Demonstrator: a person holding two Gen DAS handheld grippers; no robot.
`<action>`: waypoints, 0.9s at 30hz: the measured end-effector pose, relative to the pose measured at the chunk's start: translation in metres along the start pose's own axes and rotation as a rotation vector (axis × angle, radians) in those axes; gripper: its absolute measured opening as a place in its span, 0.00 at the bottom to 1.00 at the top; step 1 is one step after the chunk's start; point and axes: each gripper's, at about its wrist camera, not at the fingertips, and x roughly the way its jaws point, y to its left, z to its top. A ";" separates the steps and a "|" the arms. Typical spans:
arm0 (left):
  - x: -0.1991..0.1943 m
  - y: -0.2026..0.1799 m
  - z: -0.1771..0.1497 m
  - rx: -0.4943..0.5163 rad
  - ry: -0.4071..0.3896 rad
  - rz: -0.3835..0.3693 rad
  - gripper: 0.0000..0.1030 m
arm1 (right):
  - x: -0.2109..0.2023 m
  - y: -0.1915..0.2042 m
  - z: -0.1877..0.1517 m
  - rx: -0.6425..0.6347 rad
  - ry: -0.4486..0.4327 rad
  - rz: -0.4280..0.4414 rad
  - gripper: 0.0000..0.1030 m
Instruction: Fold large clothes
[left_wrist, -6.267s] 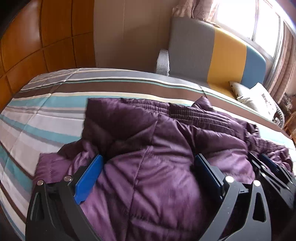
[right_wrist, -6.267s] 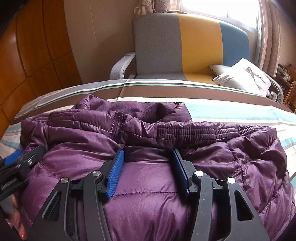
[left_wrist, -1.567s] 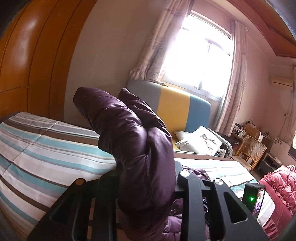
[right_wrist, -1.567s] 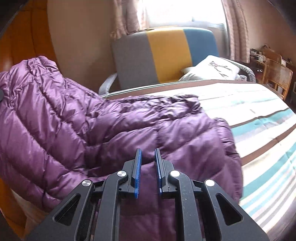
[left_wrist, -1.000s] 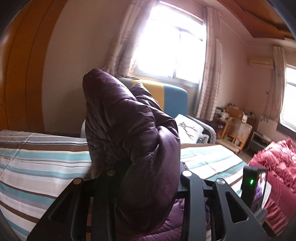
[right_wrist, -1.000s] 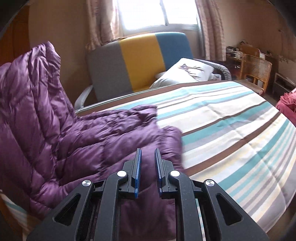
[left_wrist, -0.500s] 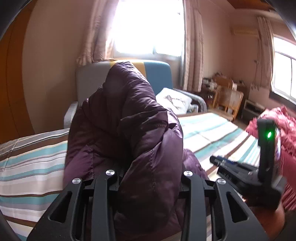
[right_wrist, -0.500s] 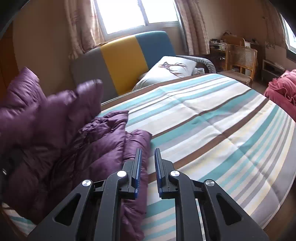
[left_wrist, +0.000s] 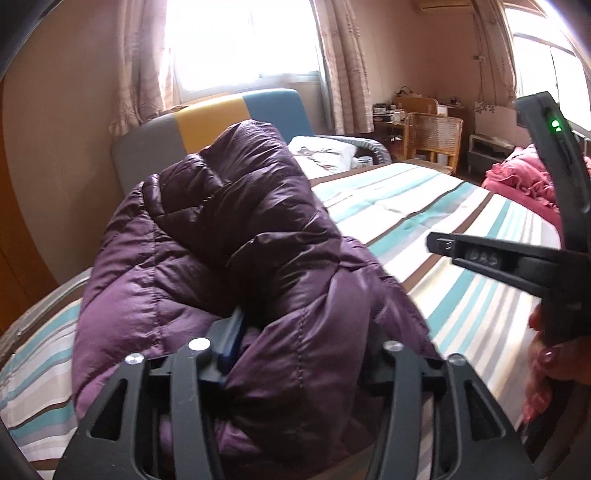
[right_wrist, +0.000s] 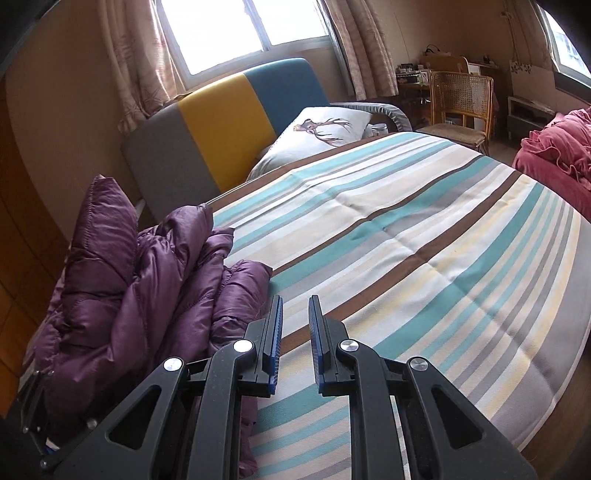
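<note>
1. Left gripper (left_wrist: 303, 343): jaws opening, with a thick fold of the purple down jacket (left_wrist: 229, 266) bulging between them. The blue pad (left_wrist: 232, 339) on one side shows at the fabric's edge; the other pad is buried under the cloth, so whether either pad presses cannot be told.
2. Purple down jacket: heaped just ahead of and between the left jaws, rising into a rounded peak beyond their tips (its long axis cannot be read from this bundled shape). It rests on the striped bed (left_wrist: 461, 295).
3. Right gripper (right_wrist: 295, 332): jaws nearly closed, a narrow gap left between the blue pads, nothing inside it. They hover above bare striped bedcover (right_wrist: 424, 240).
4. Jacket, right wrist view (right_wrist: 147, 280): lies just beside the right jaws, on their left, crumpled in upright folds near the bed's edge, apart from the pads.
5. Hand (left_wrist: 546, 369) with painted nails grips the right gripper's handle, seen right of the left jaws.
</note>
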 end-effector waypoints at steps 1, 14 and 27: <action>-0.001 0.001 0.003 -0.012 0.000 -0.026 0.62 | 0.000 0.000 0.000 -0.002 -0.001 0.000 0.14; -0.084 0.133 0.010 -0.440 -0.213 -0.031 0.90 | -0.019 0.009 0.003 0.000 -0.006 0.082 0.14; -0.038 0.157 -0.053 -0.467 -0.013 0.049 0.80 | -0.059 0.075 0.003 -0.133 -0.034 0.306 0.57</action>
